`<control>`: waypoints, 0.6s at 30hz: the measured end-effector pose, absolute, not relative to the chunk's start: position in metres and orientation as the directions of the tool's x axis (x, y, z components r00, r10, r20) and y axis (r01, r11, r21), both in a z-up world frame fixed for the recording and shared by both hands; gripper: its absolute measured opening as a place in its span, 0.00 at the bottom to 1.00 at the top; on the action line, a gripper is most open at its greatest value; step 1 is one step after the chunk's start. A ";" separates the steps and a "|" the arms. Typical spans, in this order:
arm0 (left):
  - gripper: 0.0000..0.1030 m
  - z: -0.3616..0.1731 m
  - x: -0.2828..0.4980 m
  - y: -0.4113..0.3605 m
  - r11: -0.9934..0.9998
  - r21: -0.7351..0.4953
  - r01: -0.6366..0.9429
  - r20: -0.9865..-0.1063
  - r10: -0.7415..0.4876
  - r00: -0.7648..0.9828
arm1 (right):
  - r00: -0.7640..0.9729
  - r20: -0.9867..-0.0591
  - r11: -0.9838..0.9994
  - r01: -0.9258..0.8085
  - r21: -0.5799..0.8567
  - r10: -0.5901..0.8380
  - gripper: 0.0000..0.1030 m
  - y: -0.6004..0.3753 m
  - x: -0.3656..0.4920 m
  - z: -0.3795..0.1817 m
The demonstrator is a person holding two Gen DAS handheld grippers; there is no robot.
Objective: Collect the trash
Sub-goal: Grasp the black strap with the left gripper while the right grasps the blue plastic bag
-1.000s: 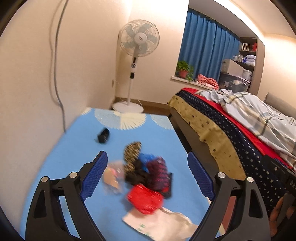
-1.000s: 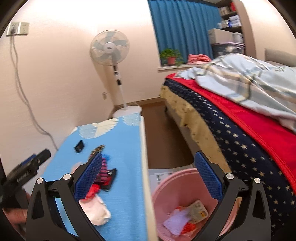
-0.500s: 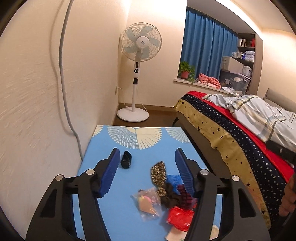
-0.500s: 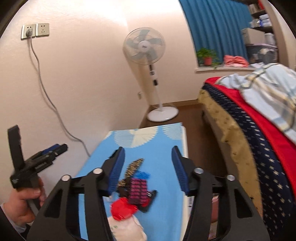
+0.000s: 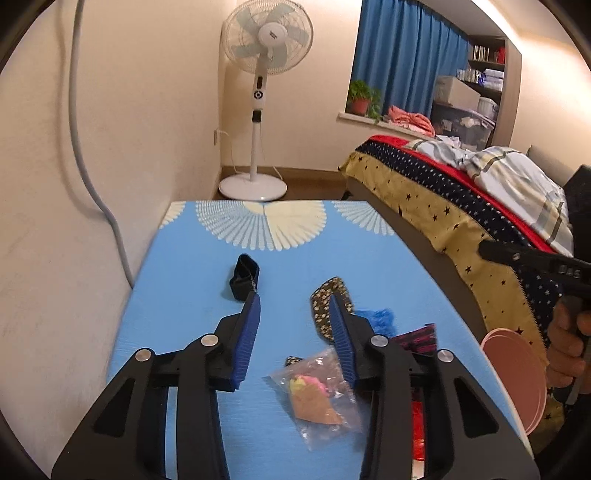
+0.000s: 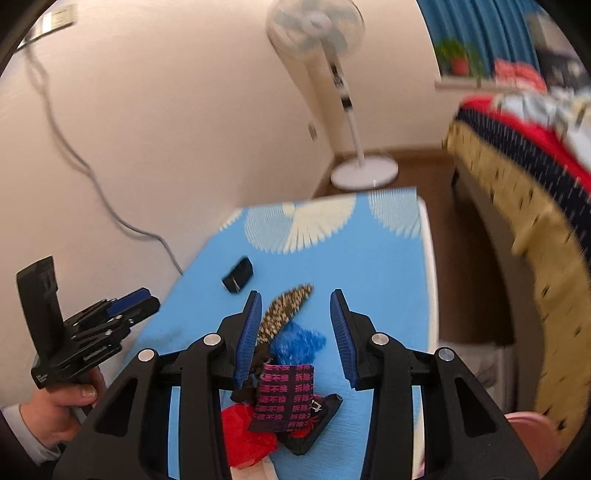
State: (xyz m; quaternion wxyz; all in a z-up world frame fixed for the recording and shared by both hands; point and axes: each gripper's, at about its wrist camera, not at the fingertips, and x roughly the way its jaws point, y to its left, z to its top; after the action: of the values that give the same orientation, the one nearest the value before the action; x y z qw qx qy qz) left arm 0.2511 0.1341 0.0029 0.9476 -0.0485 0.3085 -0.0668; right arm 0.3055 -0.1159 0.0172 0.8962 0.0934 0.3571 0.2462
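cream walls (image 5: pixel 147 110) close in the corner, warm lamplight washing over them. a grey cable (image 5: pixel 85 155) hangs down the left wall, and in the right wrist view it runs up to a wall socket (image 6: pixel 51 22). a white pedestal fan (image 5: pixel 267 37) stands on the brown wooden floor (image 5: pixel 310 181). blue curtains (image 5: pixel 402 62) cover the window; a potted plant (image 5: pixel 364 98) and a heap of pink cloth (image 5: pixel 410 118) sit on the sill. shelves (image 5: pixel 484 70) with boxes fill the far right. a bed (image 5: pixel 443 206) with starred yellow and navy covers, a red layer and a checked quilt (image 5: pixel 517 173) runs along the right. the table wears a blue cloth (image 5: pixel 207 273) with pale fan motifs.
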 end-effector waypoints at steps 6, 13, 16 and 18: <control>0.37 -0.012 0.273 0.151 0.983 -0.174 0.050 -0.588 -0.145 0.796 | 0.532 -0.655 0.843 -0.356 0.403 0.538 0.40 -0.104 0.337 -0.019; 0.37 -0.024 0.294 0.157 0.985 -0.169 0.028 -0.595 -0.124 0.794 | 0.459 -0.692 0.829 -0.355 0.432 0.557 0.40 -0.082 0.364 -0.043; 0.37 -0.030 0.304 0.161 0.984 -0.179 0.009 -0.602 -0.117 0.790 | 0.432 -0.724 0.839 -0.358 0.410 0.538 0.40 -0.070 0.370 -0.053; 0.37 -0.034 0.310 0.164 0.983 -0.186 0.003 -0.606 -0.117 0.787 | 0.416 -0.744 0.846 -0.362 0.391 0.522 0.40 -0.065 0.372 -0.060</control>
State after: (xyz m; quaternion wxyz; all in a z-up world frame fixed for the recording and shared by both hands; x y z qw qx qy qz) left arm 0.3099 0.1641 -0.0343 0.9411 -0.0878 0.3251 -0.0319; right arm 0.3720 -0.0655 -0.0599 0.8372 0.0849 0.4714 0.2639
